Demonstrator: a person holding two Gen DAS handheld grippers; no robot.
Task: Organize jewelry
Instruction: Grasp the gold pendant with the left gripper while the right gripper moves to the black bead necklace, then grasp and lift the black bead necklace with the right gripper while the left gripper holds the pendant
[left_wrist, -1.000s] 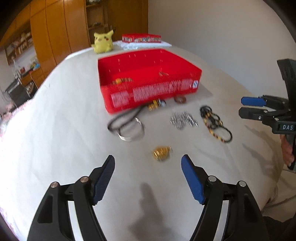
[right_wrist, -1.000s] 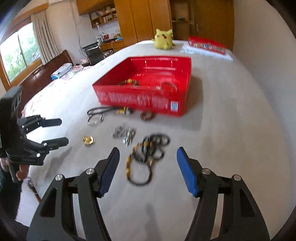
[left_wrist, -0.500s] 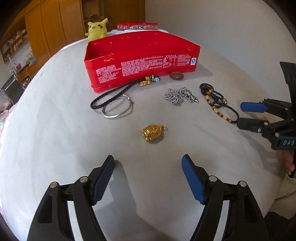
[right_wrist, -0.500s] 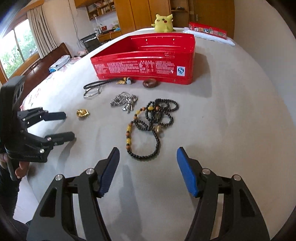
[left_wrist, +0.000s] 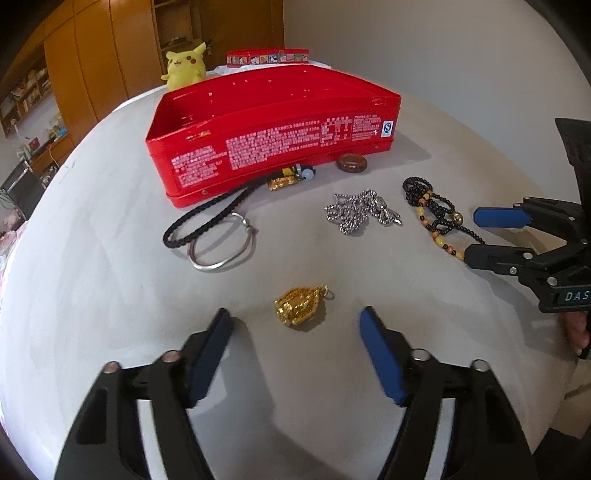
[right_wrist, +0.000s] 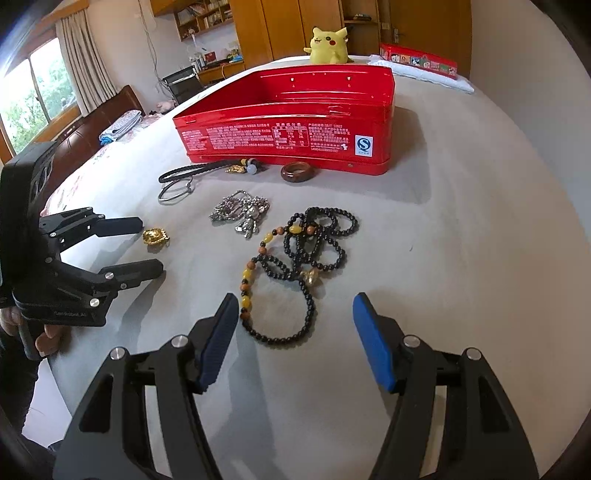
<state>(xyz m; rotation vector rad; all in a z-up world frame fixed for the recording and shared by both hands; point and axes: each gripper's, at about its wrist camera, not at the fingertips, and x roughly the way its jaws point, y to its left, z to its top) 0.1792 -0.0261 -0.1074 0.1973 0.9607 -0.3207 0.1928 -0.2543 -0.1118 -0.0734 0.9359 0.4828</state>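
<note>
Here's the left gripper angled down over the pale grey surface, its blue-padded fingers closing in, and the gold pendant lies just ahead of the tips, roughly centred on the gap but not yet between the pads. Nothing touches it; it lies free on the surface.

Over on the right, the right gripper hangs above the near end of the black bead necklace, fingers spread and empty, the lowest loop of beads lying in front of the gap. The necklace, with its amber and orange beads, sprawls in loose coils.

Between the two pieces sits the silver chain, bunched in a heap. Further back, a silver bangle overlaps a black braided cord that runs up toward the red tin. A brown ring rests right at the tin's front wall, and a small cluster of charms beside it, gold, yellow and pale blue, though what exactly they are is hard to make out.

The tin stands open; from this low angle its floor is hidden. Behind it, a yellow plush toy and a flat red box.
</note>
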